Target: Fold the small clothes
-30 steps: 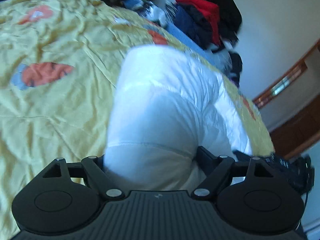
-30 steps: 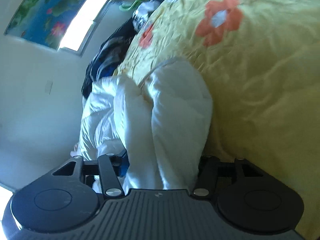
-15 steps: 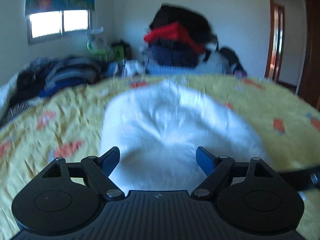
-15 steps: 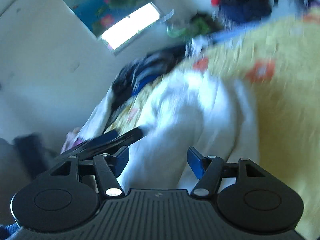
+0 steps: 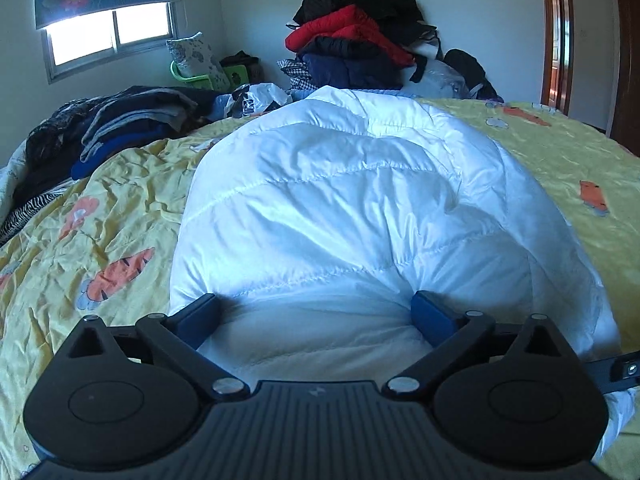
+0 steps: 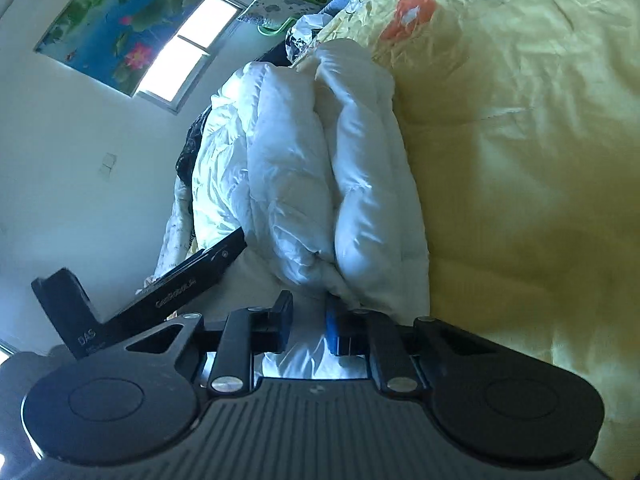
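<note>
A white puffy quilted jacket (image 5: 344, 216) lies folded in a thick bundle on the yellow bedspread (image 5: 80, 216). My left gripper (image 5: 316, 312) is open, its blue-padded fingers wide apart against the near edge of the bundle. In the right wrist view the jacket (image 6: 320, 184) shows as stacked folds. My right gripper (image 6: 308, 320) is nearly closed, pinching the jacket's near edge between its blue pads. The left gripper's body (image 6: 160, 296) shows at the left of that view.
A tall pile of dark and red coats (image 5: 360, 40) stands at the far end of the bed. Dark folded clothes (image 5: 100, 128) lie at the far left. A window (image 5: 112, 36) is at the back left, a wooden door (image 5: 560, 32) at the right.
Both views swung and settled. My left gripper's fingers opened wide at the bundle's edge. My right gripper's fingers closed in from wide apart onto the jacket's edge.
</note>
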### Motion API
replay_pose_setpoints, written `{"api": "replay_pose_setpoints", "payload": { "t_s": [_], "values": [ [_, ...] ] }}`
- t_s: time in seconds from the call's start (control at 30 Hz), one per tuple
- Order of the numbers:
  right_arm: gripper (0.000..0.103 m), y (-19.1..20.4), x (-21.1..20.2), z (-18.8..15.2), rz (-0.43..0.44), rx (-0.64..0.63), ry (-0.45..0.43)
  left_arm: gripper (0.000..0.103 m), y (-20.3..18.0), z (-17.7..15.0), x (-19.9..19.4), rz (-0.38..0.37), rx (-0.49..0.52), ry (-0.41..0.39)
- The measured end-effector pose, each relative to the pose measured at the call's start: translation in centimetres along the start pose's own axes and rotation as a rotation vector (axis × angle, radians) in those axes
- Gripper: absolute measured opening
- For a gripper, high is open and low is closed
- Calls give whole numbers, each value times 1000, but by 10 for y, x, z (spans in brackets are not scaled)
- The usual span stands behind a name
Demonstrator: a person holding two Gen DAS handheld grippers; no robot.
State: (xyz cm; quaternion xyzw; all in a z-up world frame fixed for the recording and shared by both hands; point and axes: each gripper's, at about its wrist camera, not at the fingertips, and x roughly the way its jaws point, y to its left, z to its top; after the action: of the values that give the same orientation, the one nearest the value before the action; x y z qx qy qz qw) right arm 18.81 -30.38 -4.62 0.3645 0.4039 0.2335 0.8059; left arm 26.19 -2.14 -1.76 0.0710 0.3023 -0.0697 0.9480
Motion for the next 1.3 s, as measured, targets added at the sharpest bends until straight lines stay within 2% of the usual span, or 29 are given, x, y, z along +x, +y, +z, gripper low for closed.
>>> {"api": "replay_pose_setpoints", "payload": {
  "t_s": [0.03,0.07,0.13,0.17,0.23,0.27,0.3,0.37,0.43,0.47,0.5,0.57,0.6,0.73,0.83,0.87,0.93,1.0,1.07,1.17,1.23,1.3],
  "values": [
    [25,7,-1,3,-21,-17,-7,102,0,0,-1,0,-2,1],
    [34,16,-3,7,-36,-44,-23,102,1,0,-2,-1,-7,2],
    [43,40,-17,13,-50,-145,-100,103,1,1,-3,-3,-13,3],
    [52,53,-24,17,-46,-185,-140,103,0,1,-3,-2,-14,4],
    [67,75,-27,27,15,-217,-159,103,-2,1,-3,4,-15,4],
    [78,82,-24,34,62,-207,-139,103,-3,1,-3,6,-16,5],
    [84,85,-18,39,88,-194,-119,103,-3,1,-3,6,-17,5],
    [85,85,1,51,95,-166,-77,103,-2,1,-3,4,-20,8],
    [83,72,26,63,23,-128,-35,103,-1,1,-3,0,-23,10],
    [78,64,39,68,-32,-114,-16,103,-1,1,-4,-2,-23,10],
    [69,53,55,73,-78,-102,2,103,-1,1,-4,-1,-21,9],
    [62,39,71,77,-85,-105,-1,103,-1,0,-2,2,-21,8],
    [59,35,74,80,-86,-108,-8,103,-1,0,-2,2,-22,7],
    [57,30,78,86,-87,-100,-2,103,-2,0,-1,10,-23,-1],
    [56,35,55,79,-83,-28,-34,103,1,0,-17,0,-47,-37],
    [60,40,38,75,-85,-34,-65,103,4,-1,-27,-7,-69,-47],
    [68,61,-3,51,-64,-125,-152,103,9,-3,-56,-20,-98,-82],
    [89,77,-39,23,-65,-213,-221,103,11,-10,-89,14,-110,-136],
    [99,88,-65,-4,-113,-295,-272,103,10,-19,-121,57,-111,-169],
    [101,96,-87,-46,-237,-385,-283,103,12,-40,-151,74,-175,-154],
    [101,95,-87,-67,-338,-421,-253,103,13,-57,-162,76,-237,-121],
    [101,93,-81,-84,-419,-471,-224,103,11,-72,-168,74,-252,-79]
  ]
}}
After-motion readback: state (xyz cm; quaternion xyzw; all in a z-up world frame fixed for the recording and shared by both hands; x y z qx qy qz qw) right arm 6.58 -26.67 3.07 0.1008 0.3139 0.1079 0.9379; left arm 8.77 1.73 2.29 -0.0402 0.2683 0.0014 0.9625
